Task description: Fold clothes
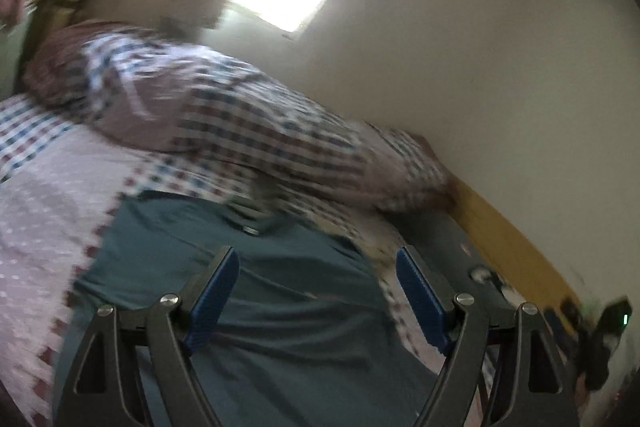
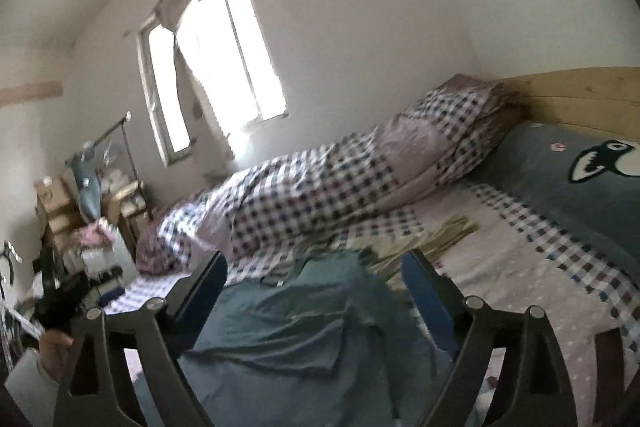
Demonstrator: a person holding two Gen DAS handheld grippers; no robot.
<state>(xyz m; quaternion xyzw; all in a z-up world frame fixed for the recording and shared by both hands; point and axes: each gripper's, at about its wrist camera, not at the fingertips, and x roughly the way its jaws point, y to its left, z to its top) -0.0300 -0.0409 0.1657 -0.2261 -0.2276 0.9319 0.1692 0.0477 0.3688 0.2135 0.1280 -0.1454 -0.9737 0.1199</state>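
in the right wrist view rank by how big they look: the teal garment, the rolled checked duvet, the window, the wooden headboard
1. checked duvet
2. teal garment, though it lies nearest the camera, which enlarges it; close to the duvet
3. window
4. wooden headboard, partly cut off at the edge, so unsure

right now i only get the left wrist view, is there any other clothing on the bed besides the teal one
Observer: Yes. The right wrist view shows a pale yellow-green garment lying flat just beyond the teal garment.
Operator: is the right gripper holding anything
Observer: No. The right gripper is open, nothing pinched between its pads.
Operator: whats at the head of the bed
Observer: A grey-blue pillow with a cartoon animal print, against the wooden headboard.
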